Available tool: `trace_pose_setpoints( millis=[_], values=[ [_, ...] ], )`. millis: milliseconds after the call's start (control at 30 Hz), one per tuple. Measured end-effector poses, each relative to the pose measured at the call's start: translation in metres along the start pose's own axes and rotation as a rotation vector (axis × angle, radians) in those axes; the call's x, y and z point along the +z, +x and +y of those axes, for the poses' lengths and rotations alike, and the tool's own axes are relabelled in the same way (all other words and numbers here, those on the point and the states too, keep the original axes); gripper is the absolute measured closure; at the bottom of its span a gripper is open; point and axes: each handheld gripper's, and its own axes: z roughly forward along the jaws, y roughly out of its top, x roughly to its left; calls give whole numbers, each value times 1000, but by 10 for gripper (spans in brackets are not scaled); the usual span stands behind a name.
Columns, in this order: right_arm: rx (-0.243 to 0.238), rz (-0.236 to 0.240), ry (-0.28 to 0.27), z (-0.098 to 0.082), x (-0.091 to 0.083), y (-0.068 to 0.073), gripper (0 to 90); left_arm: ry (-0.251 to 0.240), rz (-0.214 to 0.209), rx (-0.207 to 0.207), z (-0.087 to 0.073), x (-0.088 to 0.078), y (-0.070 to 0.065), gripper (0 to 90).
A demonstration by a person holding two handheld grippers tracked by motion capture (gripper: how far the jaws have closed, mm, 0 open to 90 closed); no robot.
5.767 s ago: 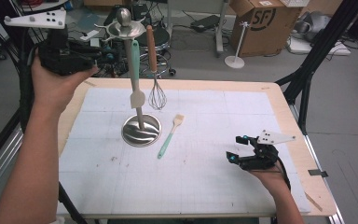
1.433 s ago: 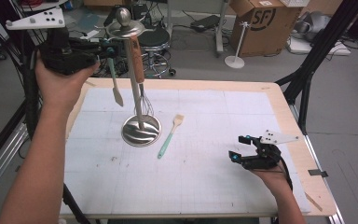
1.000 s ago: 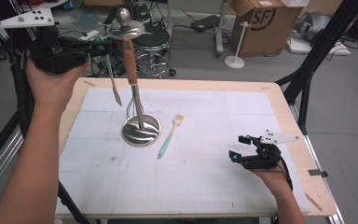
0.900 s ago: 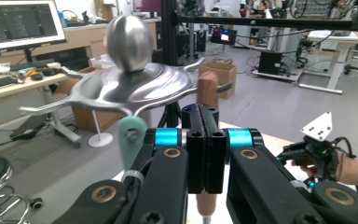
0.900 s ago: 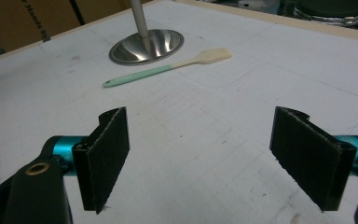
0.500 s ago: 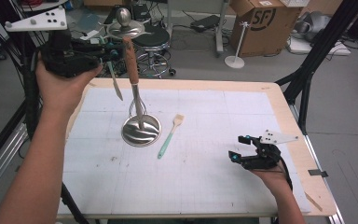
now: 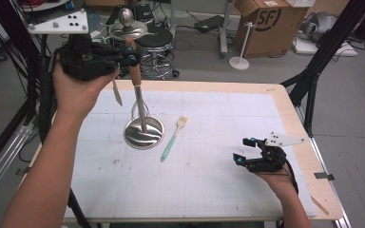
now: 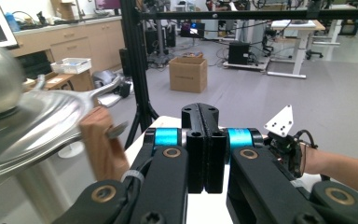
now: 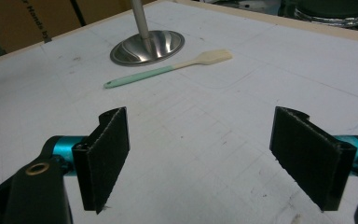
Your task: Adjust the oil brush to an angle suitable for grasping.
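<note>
- Noting the left tool (image 7: 126,56) high at the head of the utensil stand (image 7: 145,135), beside the hooks under the ball top.
- Left tool state: in the left gripper view (image 8: 200,116) the two jaws are pressed flat together with nothing between them. It holds nothing.
- Change over the last six seconds: the hanging pieces have swapped places. A teal-handled piece hung at the front. Now the wood-handled whisk (image 7: 134,78) hangs there, close along the pole.
- A flat metal blade (image 7: 117,95) now hangs off to the left, below my hand. It may be that same teal piece, but its handle is hidden behind the tool, so I can't confirm.
- Change over the last second: my left hand lifted up and away, then came back to the same spot. No grasp came of it.
- The whisk's wooden handle (image 8: 102,144) sits just beside the closed jaws, not between them.
- Right tool (image 7: 241,150): unmoved throughout, resting on the surface (image 7: 209,190) at front right, jaws wide apart (image 9: 223,158) and empty.
- The brush (image 7: 172,140) lies flat on the surface just right of the stand's base, untouched.
- My reading: the head was turned to bring the whisk to my side, so the jaws must open before any grab.
</note>
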Motion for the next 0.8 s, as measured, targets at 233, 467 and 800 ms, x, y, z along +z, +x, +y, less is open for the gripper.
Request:
trace_pose_setpoints(
  millis=[233, 467, 800],
  values=[
    [1, 1, -4, 0, -1, 0, 195, 11, -10, 3, 2, 15, -1, 896],
    [4, -2, -6, 0, -2, -1, 195, 21, 1, 0, 1, 24, 1, 896],
    [5, -2, -2, 0, -3, -1, 195, 5, 42, -18, -2, 19, 9, 896]
  ],
)
